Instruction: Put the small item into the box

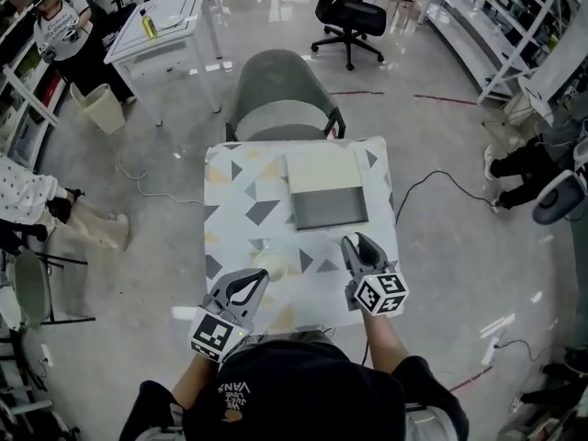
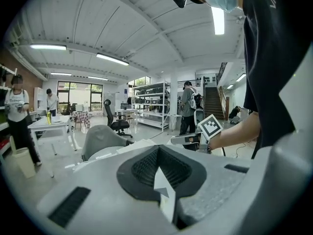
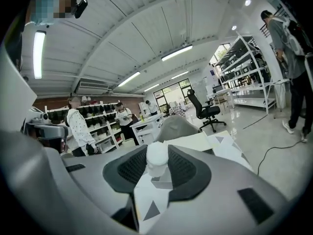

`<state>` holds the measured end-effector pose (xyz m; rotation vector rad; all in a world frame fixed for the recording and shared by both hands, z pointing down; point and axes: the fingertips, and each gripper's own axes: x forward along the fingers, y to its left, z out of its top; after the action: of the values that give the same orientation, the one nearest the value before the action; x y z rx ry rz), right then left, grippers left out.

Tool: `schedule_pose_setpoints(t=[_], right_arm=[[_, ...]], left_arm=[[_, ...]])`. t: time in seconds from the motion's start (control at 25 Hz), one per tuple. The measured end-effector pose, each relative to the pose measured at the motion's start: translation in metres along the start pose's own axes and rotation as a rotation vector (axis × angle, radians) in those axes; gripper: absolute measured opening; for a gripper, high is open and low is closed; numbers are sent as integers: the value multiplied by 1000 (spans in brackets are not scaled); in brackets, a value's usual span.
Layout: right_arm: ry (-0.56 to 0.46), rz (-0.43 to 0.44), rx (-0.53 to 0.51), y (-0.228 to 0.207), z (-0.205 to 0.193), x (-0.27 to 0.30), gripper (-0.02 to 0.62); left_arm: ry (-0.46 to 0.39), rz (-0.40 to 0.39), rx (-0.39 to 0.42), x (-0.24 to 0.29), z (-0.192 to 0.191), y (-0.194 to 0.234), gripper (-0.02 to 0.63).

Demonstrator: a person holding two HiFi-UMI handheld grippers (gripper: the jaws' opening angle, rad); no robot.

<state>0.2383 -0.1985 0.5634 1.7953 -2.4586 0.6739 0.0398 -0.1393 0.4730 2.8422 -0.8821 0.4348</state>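
Note:
A small white item (image 3: 157, 156) sits between the fingertips of my right gripper (image 3: 157, 161), touching both pads; the gripper is shut on it. In the head view my right gripper (image 1: 350, 241) hovers over the table's near right part, just in front of the box (image 1: 329, 211). The box is flat and open, with a grey inside and a cream lid (image 1: 322, 173) lying behind it. My left gripper (image 1: 261, 275) is at the near left of the table, its tips together with nothing between them (image 2: 158, 153). The item itself is too small to make out in the head view.
The table (image 1: 230, 209) has a cloth of grey and cream triangles. A grey-green chair (image 1: 280, 99) stands at its far edge. A cable (image 1: 432, 180) runs over the floor at the right. People, desks and shelves stand farther off.

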Motion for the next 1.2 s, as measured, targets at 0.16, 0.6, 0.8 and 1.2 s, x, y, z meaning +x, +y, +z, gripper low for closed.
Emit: schedule_pose_setpoints(t=[0.16, 0.6, 0.8, 1.2], right_arm=[[85, 12, -22, -15, -17, 36, 124], [271, 77, -130, -38, -48, 131, 124], [345, 97, -151, -39, -65, 163, 124], [447, 155, -123, -37, -92, 195, 124]], left_arm=[[13, 44, -10, 3, -6, 4, 6], [28, 156, -54, 0, -17, 19, 6], [55, 202, -93, -6, -24, 21, 6], [50, 223, -81, -8, -27, 24, 6]])
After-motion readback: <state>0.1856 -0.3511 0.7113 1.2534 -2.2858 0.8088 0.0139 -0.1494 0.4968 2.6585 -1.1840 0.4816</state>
